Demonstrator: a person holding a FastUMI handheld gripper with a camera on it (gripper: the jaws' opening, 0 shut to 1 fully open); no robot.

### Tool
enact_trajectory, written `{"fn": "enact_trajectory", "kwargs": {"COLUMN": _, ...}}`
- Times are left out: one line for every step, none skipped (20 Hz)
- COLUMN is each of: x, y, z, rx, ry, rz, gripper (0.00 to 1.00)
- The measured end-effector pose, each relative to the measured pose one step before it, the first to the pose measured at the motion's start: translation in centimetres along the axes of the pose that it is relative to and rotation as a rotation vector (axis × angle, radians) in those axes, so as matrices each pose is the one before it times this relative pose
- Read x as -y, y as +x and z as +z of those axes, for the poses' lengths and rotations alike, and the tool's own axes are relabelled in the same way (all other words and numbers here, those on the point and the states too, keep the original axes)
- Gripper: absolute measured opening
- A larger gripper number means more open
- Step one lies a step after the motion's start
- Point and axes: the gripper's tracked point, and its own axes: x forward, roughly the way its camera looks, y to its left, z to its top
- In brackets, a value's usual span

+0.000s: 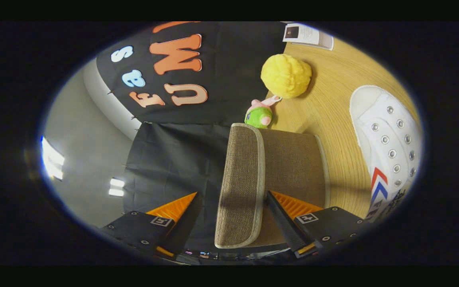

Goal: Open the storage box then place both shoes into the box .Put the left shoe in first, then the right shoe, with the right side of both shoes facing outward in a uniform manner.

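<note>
Gripper (229,209) straddling the lid edge of the storage box (289,167)

The wooden table (341,99) is lying open between the box and the white shoe (391,147), which is sitting well apart from it. The brown fabric box is standing just ahead of the fingers, its piped lid flap (239,183) running between them; they are spread apart, neither visibly pressing on it. Beyond the box, a yellow ball (286,75) and a small green plush toy (259,114) are resting near the booth wall.
</note>
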Motion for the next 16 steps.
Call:
{"fn": "enact_trajectory", "kwargs": {"x": -0.318, "y": 0.294, "z": -0.250, "rx": 0.00239, "ry": -0.00502, "rz": 0.01148, "gripper": 0.92}}
{"fn": "enact_trajectory", "kwargs": {"x": 0.002, "y": 0.012, "z": -0.127, "rx": -0.00627, "ry": -0.00210, "rz": -0.00033, "gripper": 0.90}}
{"fn": "enact_trajectory", "kwargs": {"x": 0.135, "y": -0.038, "z": -0.299, "rx": -0.00507, "ry": -0.00467, "rz": -0.00267, "gripper": 0.85}}
{"fn": "enact_trajectory", "kwargs": {"x": 0.155, "y": 0.116, "z": 0.062, "rx": -0.00160, "ry": 0.00017, "rz": -0.00240, "gripper": 0.80}}
{"fn": "enact_trajectory", "kwargs": {"x": -0.166, "y": 0.063, "z": 0.031, "rx": 0.00429, "ry": 0.00636, "rz": 0.00367, "gripper": 0.71}}
{"fn": "enact_trajectory", "kwargs": {"x": -0.083, "y": -0.151, "z": 0.216, "rx": 0.00763, "ry": 0.00772, "rz": 0.00890, "gripper": 0.62}}
{"fn": "enact_trajectory", "kwargs": {"x": -0.131, "y": -0.189, "z": 0.173, "rx": 0.01394, "ry": 0.00795, "rz": 0.01105, "gripper": 0.53}}
{"fn": "enact_trajectory", "kwargs": {"x": -0.055, "y": -0.016, "z": 0.140, "rx": 0.00946, "ry": -0.00100, "rz": 0.00702, "gripper": 0.46}}
{"fn": "enact_trajectory", "kwargs": {"x": 0.045, "y": 0.045, "z": -0.164, "rx": 0.00467, "ry": -0.01104, "rz": 0.00112, "gripper": 0.35}}
{"fn": "enact_trajectory", "kwargs": {"x": 0.118, "y": 0.131, "z": -0.069, "rx": 0.00471, "ry": -0.01065, "rz": -0.00153, "gripper": 0.33}}
{"fn": "enact_trajectory", "kwargs": {"x": 0.086, "y": 0.159, "z": 0.171, "rx": 0.00852, "ry": -0.00137, "rz": 0.00304, "gripper": 0.29}}
{"fn": "enact_trajectory", "kwargs": {"x": -0.003, "y": -0.047, "z": 0.305, "rx": 0.01231, "ry": 0.01790, "rz": 0.00477, "gripper": 0.23}}
{"fn": "enact_trajectory", "kwargs": {"x": 0.006, "y": 0.175, "z": 0.137, "rx": 0.01554, "ry": 0.01722, "rz": 0.00340, "gripper": 0.09}}
{"fn": "enact_trajectory", "kwargs": {"x": 0.196, "y": 0.067, "z": 0.367, "rx": 0.02028, "ry": -0.00054, "rz": -0.00526, "gripper": 0.06}}
{"fn": "enact_trajectory", "kwargs": {"x": -0.086, "y": -0.094, "z": 0.176, "rx": 0.02168, "ry": -0.02193, "rz": -0.00138, "gripper": 0.03}}
{"fn": "enact_trajectory", "kwargs": {"x": -0.327, "y": -0.149, "z": 0.295, "rx": 0.02073, "ry": -0.01742, "rz": 0.01414, "gripper": 0.02}}
